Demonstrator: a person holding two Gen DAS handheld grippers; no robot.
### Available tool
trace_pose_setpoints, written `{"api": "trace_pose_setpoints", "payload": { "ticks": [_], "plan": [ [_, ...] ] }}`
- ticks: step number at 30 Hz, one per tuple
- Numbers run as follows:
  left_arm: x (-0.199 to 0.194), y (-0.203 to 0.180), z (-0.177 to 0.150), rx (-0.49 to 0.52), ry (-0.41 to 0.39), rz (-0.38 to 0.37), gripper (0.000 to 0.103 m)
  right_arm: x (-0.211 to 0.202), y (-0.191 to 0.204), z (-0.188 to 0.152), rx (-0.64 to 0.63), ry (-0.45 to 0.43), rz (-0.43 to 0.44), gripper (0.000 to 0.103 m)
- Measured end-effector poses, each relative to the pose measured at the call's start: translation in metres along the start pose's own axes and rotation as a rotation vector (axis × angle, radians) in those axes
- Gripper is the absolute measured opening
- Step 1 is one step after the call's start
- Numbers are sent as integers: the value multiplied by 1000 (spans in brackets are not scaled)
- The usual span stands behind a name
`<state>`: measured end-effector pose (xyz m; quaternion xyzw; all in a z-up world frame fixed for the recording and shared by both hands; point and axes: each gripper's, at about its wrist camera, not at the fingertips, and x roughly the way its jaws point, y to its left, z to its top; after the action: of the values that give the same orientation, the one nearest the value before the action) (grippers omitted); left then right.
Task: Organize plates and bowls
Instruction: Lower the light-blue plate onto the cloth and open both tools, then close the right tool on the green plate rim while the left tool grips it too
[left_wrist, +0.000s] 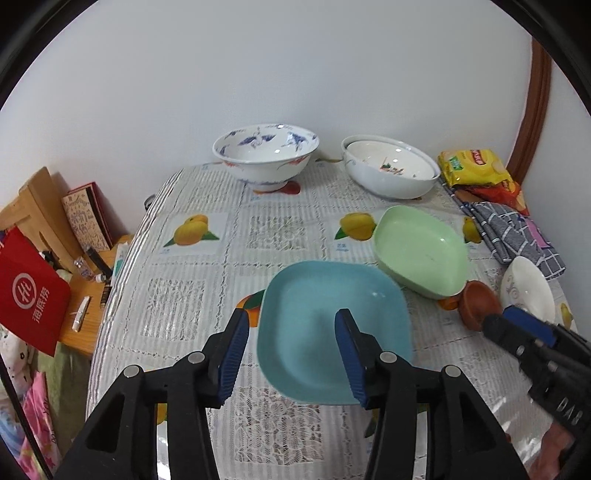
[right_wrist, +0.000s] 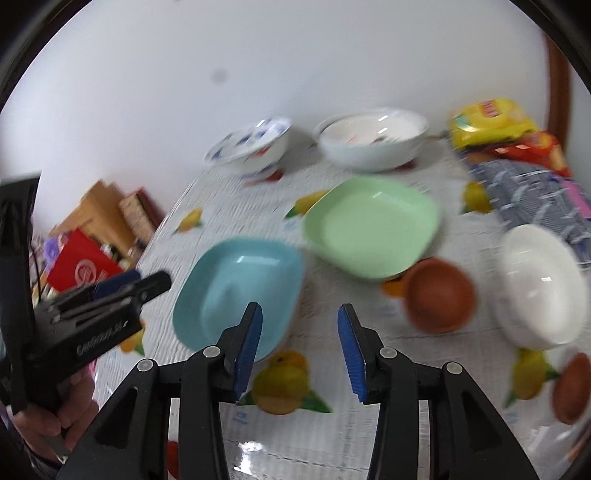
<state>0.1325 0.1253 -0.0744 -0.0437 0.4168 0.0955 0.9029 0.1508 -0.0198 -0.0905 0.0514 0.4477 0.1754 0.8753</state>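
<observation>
A blue square plate (left_wrist: 328, 325) lies near the table's front, with a green square plate (left_wrist: 419, 251) tilted behind it to the right. My left gripper (left_wrist: 291, 354) is open and empty, its fingers straddling the blue plate's left edge from above. A small brown bowl (left_wrist: 478, 304) and a white bowl (left_wrist: 528, 288) sit at the right. A blue-patterned bowl (left_wrist: 266, 155) and a stacked white bowl (left_wrist: 391, 166) stand at the back. My right gripper (right_wrist: 299, 347) is open and empty over the tablecloth, between the blue plate (right_wrist: 236, 291) and the brown bowl (right_wrist: 439, 295).
Yellow and red snack bags (left_wrist: 476, 170) and a checked cloth (left_wrist: 513, 232) lie at the back right. A low wooden shelf (left_wrist: 88, 314) with a red bag (left_wrist: 29, 295) and books stands left of the table. The white wall is close behind.
</observation>
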Motion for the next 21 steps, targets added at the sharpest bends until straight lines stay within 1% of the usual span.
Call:
{"api": "trace_pose_setpoints", "payload": {
  "ticks": [1, 4, 6, 8, 9, 11, 14, 15, 17, 21],
  "plan": [
    [-4, -4, 3, 7, -10, -3, 49, -8, -5, 4, 13, -11, -22, 45],
    [-11, -14, 10, 18, -22, -15, 49, -29, -15, 15, 11, -46, -85, 45],
    [-13, -23, 16, 28, -28, -35, 49, -43, -19, 21, -14, -75, -125, 46],
    [-15, -31, 22, 36, -33, -48, 49, -55, -19, 31, -54, -107, -176, 50],
    [-16, -36, 25, 40, -37, -52, 49, -62, -19, 37, -78, -131, -218, 53],
    [-16, -45, 31, 54, -48, -53, 49, -69, -21, 46, -105, -156, -262, 55],
    [-15, -58, 43, 81, -64, -54, 49, -71, -24, 60, -126, -175, -269, 55],
    [-15, -61, 46, 87, -64, -60, 49, -68, -25, 67, -132, -174, -277, 56],
    [-12, -67, 53, 98, -66, -80, 49, -63, -26, 75, -141, -161, -269, 56],
    [0, -78, 64, 125, -58, -81, 49, -46, -37, 89, -103, -155, -241, 56]
  ]
}}
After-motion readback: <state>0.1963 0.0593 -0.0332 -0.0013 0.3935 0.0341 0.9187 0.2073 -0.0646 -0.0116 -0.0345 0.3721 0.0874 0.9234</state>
